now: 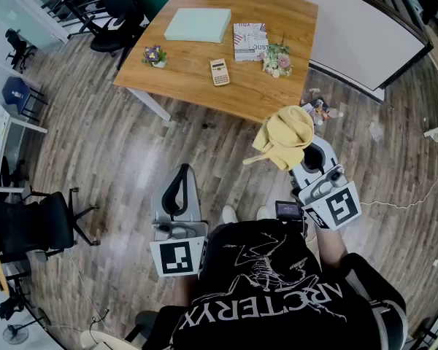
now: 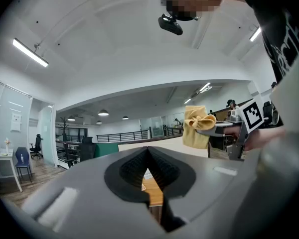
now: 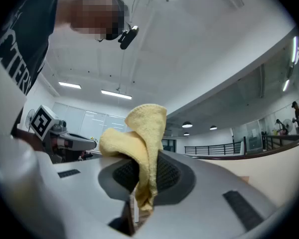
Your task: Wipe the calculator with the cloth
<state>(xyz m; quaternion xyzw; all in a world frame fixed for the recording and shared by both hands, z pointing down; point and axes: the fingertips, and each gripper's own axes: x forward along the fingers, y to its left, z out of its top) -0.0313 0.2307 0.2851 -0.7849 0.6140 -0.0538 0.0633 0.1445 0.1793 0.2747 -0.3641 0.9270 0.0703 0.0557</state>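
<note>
The right gripper (image 3: 142,176) has its jaws clamped on a yellow cloth (image 3: 139,143), which bunches up above the pads and hangs a little below them. In the head view the cloth (image 1: 285,137) is held over the wooden floor (image 1: 131,144), just off the near edge of the counter (image 1: 263,20). The left gripper (image 2: 148,156) has its jaws pressed together with nothing between them, and it sits low beside the person's body, well away from the counter. The calculator (image 1: 219,72) lies flat near the middle of the counter, between 2 small flower pots (image 1: 155,55), well apart from the cloth. A pale green box (image 1: 198,25) and a patterned book (image 1: 250,41) lie toward the far edge.
</note>
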